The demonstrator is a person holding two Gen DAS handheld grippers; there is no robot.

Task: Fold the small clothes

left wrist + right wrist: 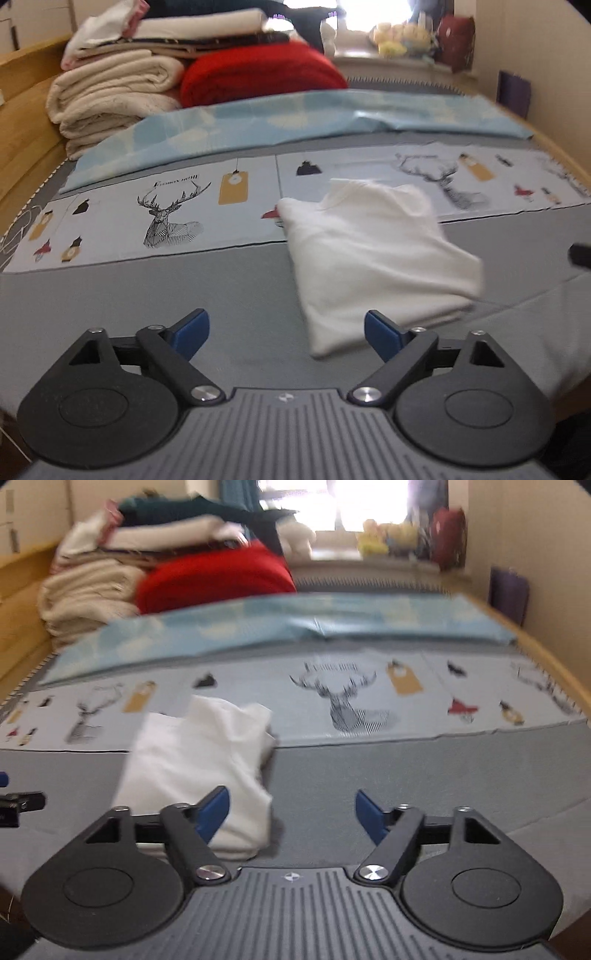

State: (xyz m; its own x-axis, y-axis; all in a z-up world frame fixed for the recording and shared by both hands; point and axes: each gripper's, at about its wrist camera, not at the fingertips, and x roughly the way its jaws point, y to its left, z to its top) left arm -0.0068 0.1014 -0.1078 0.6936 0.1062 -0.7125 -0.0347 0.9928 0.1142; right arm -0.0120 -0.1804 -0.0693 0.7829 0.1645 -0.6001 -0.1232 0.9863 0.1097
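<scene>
A small white garment [376, 258] lies folded into a compact packet on the grey bed cover, its far edge over the deer-print cloth. My left gripper [286, 332] is open and empty, just short of the garment's near left corner. In the right wrist view the garment [195, 764] lies left of centre. My right gripper [291, 812] is open and empty, with its left finger over the garment's near right corner. The other gripper's tip shows at the left edge [18, 801].
A deer-print cloth [166, 218] and a light blue sheet [295, 122] lie across the bed beyond the garment. Stacked cream blankets [110, 99] and a red blanket [258, 74] sit at the far left. A wooden bed rail [22, 110] runs along the left.
</scene>
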